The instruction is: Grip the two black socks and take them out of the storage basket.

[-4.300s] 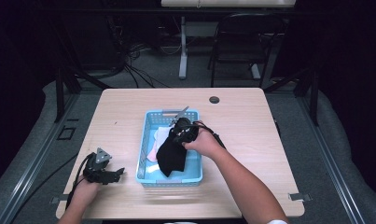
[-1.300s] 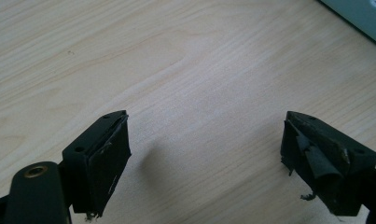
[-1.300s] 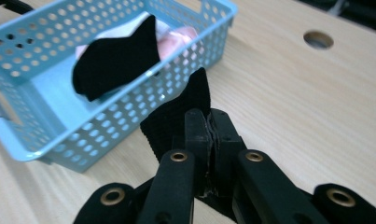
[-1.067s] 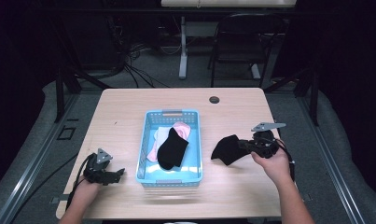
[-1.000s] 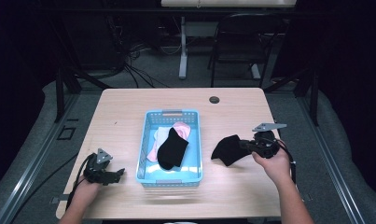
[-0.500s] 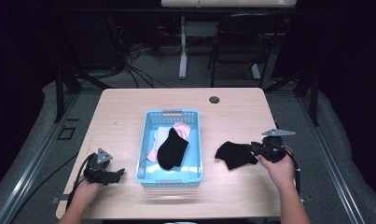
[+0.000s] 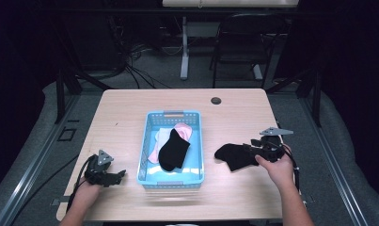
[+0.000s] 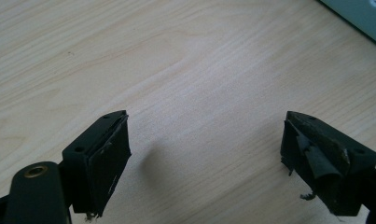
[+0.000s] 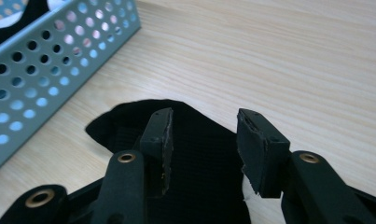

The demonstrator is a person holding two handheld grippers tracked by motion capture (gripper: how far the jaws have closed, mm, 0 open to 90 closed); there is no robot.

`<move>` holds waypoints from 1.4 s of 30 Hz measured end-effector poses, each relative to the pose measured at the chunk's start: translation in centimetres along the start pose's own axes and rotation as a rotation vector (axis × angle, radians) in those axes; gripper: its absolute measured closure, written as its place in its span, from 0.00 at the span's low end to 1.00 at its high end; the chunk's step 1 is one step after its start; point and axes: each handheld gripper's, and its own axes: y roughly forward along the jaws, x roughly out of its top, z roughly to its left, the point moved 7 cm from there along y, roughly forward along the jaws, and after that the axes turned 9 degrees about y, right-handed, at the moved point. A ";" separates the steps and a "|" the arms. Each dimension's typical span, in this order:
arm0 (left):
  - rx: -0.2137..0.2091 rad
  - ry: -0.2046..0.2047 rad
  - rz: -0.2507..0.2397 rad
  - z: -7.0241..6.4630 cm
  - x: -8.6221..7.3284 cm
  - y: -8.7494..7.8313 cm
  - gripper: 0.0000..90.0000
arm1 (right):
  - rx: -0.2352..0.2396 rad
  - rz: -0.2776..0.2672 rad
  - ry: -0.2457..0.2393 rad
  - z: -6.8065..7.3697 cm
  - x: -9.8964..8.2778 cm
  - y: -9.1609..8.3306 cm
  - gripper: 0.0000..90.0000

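Your right tongs (image 7: pixel 251 149) just opening, jaws apart over the black sock (image 7: pixel 234 156) lying on the worktop (image 7: pixel 243 197) right of the blue basket (image 7: pixel 197 155), your left tongs (image 7: pixel 117 175) apart, empty, near-left.

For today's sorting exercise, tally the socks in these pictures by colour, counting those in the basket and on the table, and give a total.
Black fabric socks: 2, one in the light blue perforated plastic basket at, one on the wooden table at
Pink sock: 1
White sock: 1
Total: 4

black sock (image 7: pixel 235 156), crumpled, flat on table
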 end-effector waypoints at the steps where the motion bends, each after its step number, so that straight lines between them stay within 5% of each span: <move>1: -0.001 -0.001 0.000 0.0 0.0 0.0 0.17 | 0.013 -0.008 -0.003 0.3 0.2 0.0 0.61; 12: 0.000 -0.002 -0.001 0.0 0.0 0.0 0.17 | 0.027 0.051 -0.204 4.1 2.3 0.5 0.64; 29: -0.004 0.000 0.000 0.0 0.0 0.0 0.17 | 0.178 0.021 -0.266 10.5 7.0 3.2 0.60; 38: -0.002 0.000 -0.004 0.0 0.0 0.0 0.17 | 0.234 0.072 -0.352 13.7 8.1 5.6 0.63; 42: -0.005 0.000 -0.003 0.0 0.1 0.0 0.17 | 0.268 0.096 -0.342 14.8 8.4 6.7 0.65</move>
